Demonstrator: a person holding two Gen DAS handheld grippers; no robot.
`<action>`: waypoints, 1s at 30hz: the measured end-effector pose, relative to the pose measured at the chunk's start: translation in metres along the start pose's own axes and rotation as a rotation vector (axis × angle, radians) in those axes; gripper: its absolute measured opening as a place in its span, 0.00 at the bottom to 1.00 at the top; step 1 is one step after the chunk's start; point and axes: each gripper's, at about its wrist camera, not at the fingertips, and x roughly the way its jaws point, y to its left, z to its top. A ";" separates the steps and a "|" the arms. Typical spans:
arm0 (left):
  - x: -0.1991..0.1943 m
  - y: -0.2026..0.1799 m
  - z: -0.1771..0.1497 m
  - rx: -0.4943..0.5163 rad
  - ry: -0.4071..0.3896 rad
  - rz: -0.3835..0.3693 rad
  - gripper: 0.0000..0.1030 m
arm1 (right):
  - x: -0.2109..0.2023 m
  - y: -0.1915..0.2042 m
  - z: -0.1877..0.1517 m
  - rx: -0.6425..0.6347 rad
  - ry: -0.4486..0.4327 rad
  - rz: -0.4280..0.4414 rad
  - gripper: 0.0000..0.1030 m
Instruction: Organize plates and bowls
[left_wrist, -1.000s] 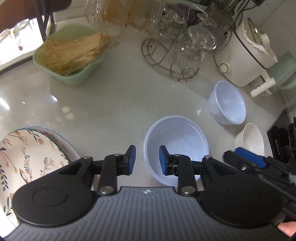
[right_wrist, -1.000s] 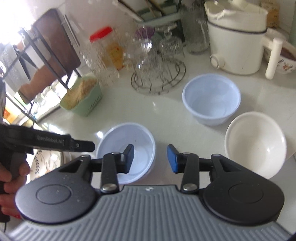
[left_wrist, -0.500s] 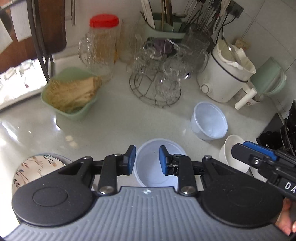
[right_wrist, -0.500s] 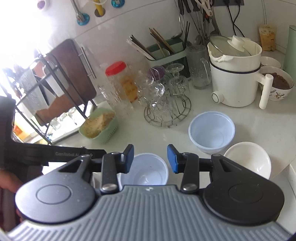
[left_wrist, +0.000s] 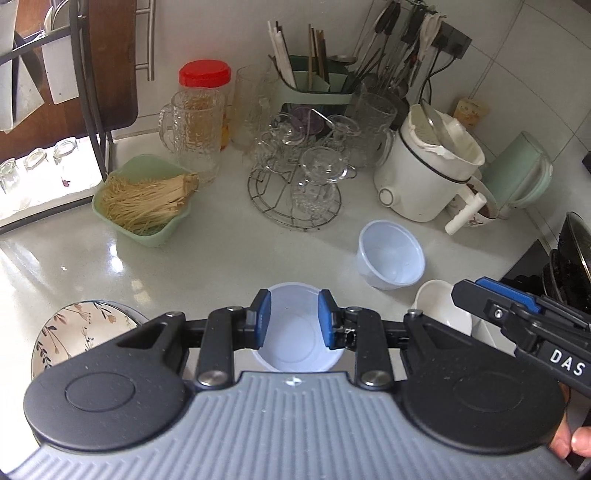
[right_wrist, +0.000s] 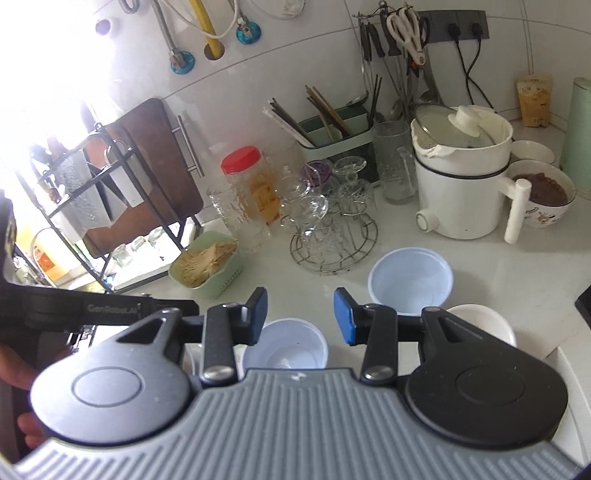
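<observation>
- Left claw (left_wrist: 293, 319): jaws parted a little, empty, held above the near plastic bowl (left_wrist: 295, 339) and touching nothing.
- Right claw (right_wrist: 300, 315): jaws parted somewhat wider, also empty, hanging over the same near plastic bowl (right_wrist: 284, 347).
- Near plastic bowl: upright and empty on the counter (left_wrist: 229, 254), taken here as the landmark.
- Second plastic bowl (left_wrist: 389, 254): beyond and right of the landmark, well apart, tipped slightly.
- White bowl (left_wrist: 443, 306): right of the landmark, just beside the second plastic bowl.
- Flowered plate (left_wrist: 79, 328): left of the landmark, at the counter's near edge.
- Green basket of noodles (left_wrist: 147, 199) and glass rack (left_wrist: 295, 199): beyond the landmark, not part of the job.
- Progress, as a judgement: barely begun; nothing nested or stacked, every dish standing alone, both claws free.
- Left to do: probably nest the plastic bowls, gather the white bowl, place the plate.
- Count: two plastic bowls, one white bowl, one flowered plate; two claws.
</observation>
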 end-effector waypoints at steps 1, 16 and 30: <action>-0.001 -0.002 0.000 0.000 -0.001 -0.005 0.31 | -0.002 -0.001 0.000 0.000 -0.004 -0.006 0.42; -0.002 -0.028 0.003 0.052 -0.026 -0.062 0.31 | -0.015 -0.015 -0.002 0.033 -0.053 -0.104 0.42; 0.033 -0.064 0.011 0.166 0.011 -0.117 0.31 | -0.018 -0.043 -0.012 0.114 -0.061 -0.220 0.42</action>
